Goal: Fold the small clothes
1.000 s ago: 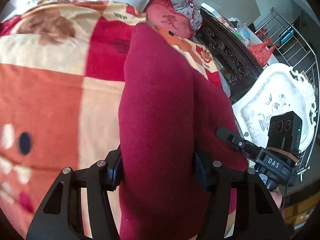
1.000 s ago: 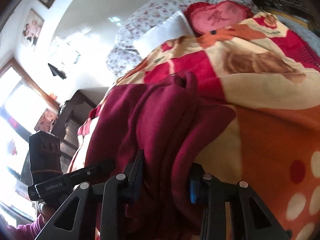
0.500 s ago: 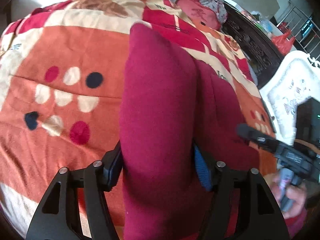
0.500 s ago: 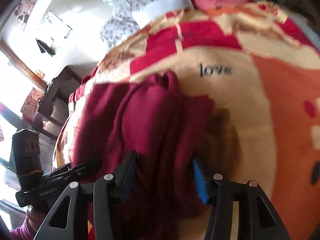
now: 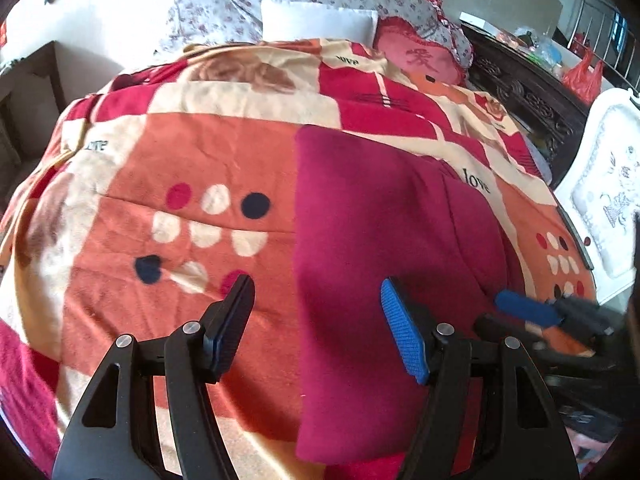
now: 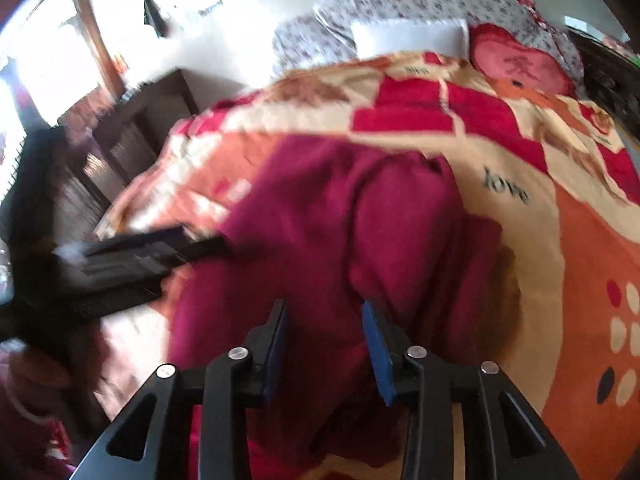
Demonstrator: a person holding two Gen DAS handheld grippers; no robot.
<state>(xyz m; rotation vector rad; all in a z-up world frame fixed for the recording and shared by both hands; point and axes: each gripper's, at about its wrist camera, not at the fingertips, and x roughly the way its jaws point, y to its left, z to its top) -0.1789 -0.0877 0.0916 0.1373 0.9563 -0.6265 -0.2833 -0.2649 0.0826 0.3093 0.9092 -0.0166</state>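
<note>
A crimson fleece garment (image 5: 380, 220) lies folded lengthwise on the patterned blanket (image 5: 180, 160). My left gripper (image 5: 318, 320) hovers over its near left edge, open, with that edge in the gap and neither pad touching it. The right gripper (image 5: 532, 320) shows beside the garment's right edge. In the right wrist view the garment (image 6: 340, 220) is bunched in thick folds. My right gripper (image 6: 326, 332) stands above its near end, its jaws closing; cloth shows in the gap, but both blue pads are bare. The left gripper (image 6: 140, 256) is a dark blur at the left.
A white pillow (image 5: 316, 20), floral bedding and a pink heart cushion (image 5: 420, 56) lie at the bed's head. Dark carved furniture (image 5: 520, 92) and a white ornate board (image 5: 612, 200) line the right side. A dark cabinet (image 6: 132, 140) stands left of the bed.
Both grippers were shut on the lifted garment. It now lies on the blanket, both have let go, the left jaws have spread wide, and both views have swung toward the bed's head.
</note>
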